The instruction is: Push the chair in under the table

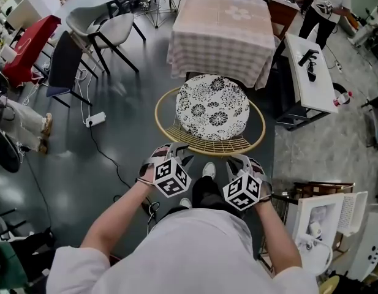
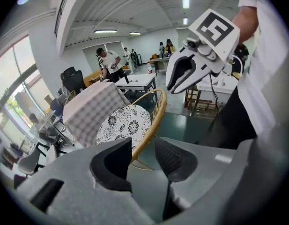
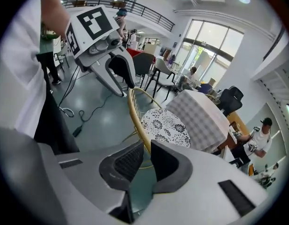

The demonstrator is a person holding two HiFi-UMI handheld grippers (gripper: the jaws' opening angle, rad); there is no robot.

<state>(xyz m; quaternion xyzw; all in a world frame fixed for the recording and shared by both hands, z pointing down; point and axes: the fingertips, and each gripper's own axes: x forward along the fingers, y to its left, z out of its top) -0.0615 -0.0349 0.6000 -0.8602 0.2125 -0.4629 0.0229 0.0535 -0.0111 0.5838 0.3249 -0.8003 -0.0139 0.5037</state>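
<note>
Dark, glossy floor spreads across a busy workshop, with the person standing behind a round chair [image 1: 211,110] and a gripper in each hand. At the chair's wicker rim [image 2: 150,123], the left gripper [image 1: 171,152] has its jaws released and well apart; the rim runs into the gap, close along one pad. The right gripper [image 1: 245,162] is clenched much narrower, and the rim [image 3: 135,110] passes between its jaw tips, so it grasps the back of the chair. Both grippers sit side by side on the part of the rim farthest from the table [image 1: 222,32].

A black-and-white flowered cushion [image 1: 213,106] fills the seat. The chair stands off the table's near edge, most of it out in the open, and only the front of the seat reaches the checked cloth hanging from that edge. Beyond the table's left edge stand two grey chairs [image 1: 106,26], and a white power strip [image 1: 95,119] lies on the floor off the near left corner. A white bench [image 1: 311,72] runs along past the right edge.
</note>
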